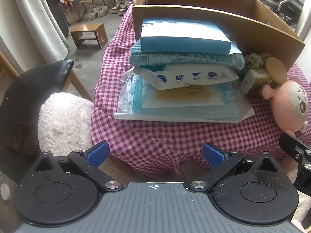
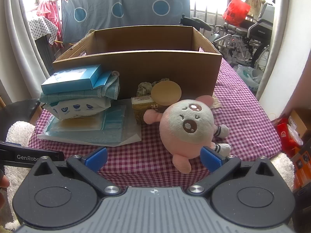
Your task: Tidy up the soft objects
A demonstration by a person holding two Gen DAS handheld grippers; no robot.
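1. Nothing is picked up yet: both grippers hang at the near edge of the table, so this looks like the approach before the first grasp. The box (image 2: 136,66) at the back looks empty from here, and I take it as the place for the soft things.
2. The left gripper (image 1: 155,154) has its jaws wide apart and holds nothing. It faces the stack (image 1: 182,71) on the gingham cloth (image 1: 155,136).
3. The stack, from the bottom: a flat pack in clear crinkly film, a white soft pouch with blue icons, a folded teal knit towel (image 1: 175,58), and a rigid blue carton (image 1: 184,36) on top. The top ones would slide if lifted from below, so they likely need taking one at a time.
4. Between stack and plush sit a crumpled olive rag (image 2: 144,87), a small gold carton and a round tan disc (image 2: 166,94).
5. The right gripper (image 2: 153,158) is likewise spread and empty. The plush (image 2: 186,130), round, pink and cream, lies just ahead, its foot near the right finger. A forward reach and a squeeze across its body seems the next move.
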